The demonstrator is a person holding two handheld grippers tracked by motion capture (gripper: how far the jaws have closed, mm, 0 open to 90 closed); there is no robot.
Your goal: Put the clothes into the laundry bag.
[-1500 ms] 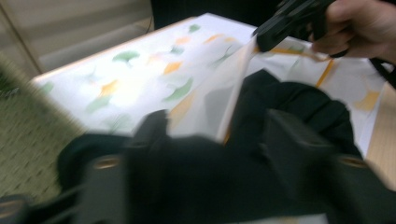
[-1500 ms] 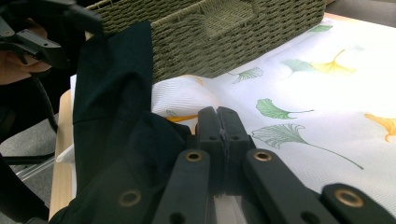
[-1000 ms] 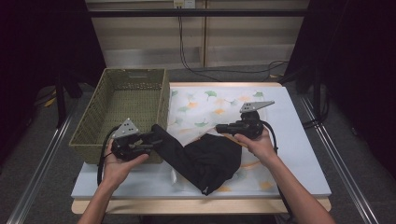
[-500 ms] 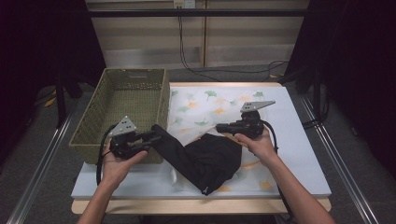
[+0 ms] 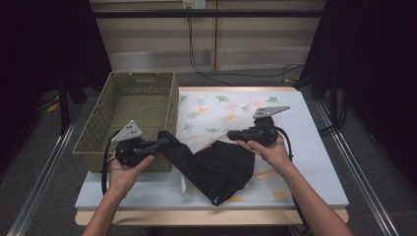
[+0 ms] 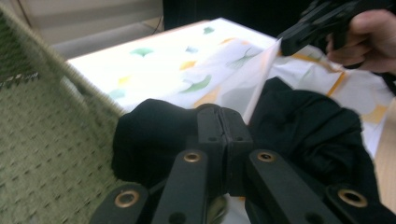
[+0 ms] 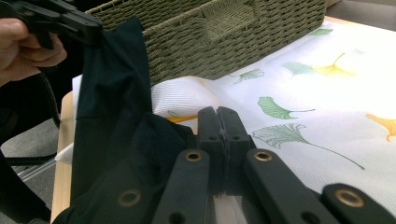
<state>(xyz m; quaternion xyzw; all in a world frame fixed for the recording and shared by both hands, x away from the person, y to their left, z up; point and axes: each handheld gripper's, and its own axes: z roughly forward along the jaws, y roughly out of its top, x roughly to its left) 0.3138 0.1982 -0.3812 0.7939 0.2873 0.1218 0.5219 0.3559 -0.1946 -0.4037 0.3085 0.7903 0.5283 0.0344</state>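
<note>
Stretching black garment (image 5: 216, 164) between both grippers

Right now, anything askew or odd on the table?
Yes: the white leaf-print cloth is lifted and rucked up where the right gripper pinches it along with the black fabric garment. The left gripper holds the garment's other end beside the green woven basket.

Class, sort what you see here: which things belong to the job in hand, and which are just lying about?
In the job:
black garment
left tool, clamped on it
right tool, clamped on it

Lying about:
woven basket
leaf-print cloth
cables
</note>
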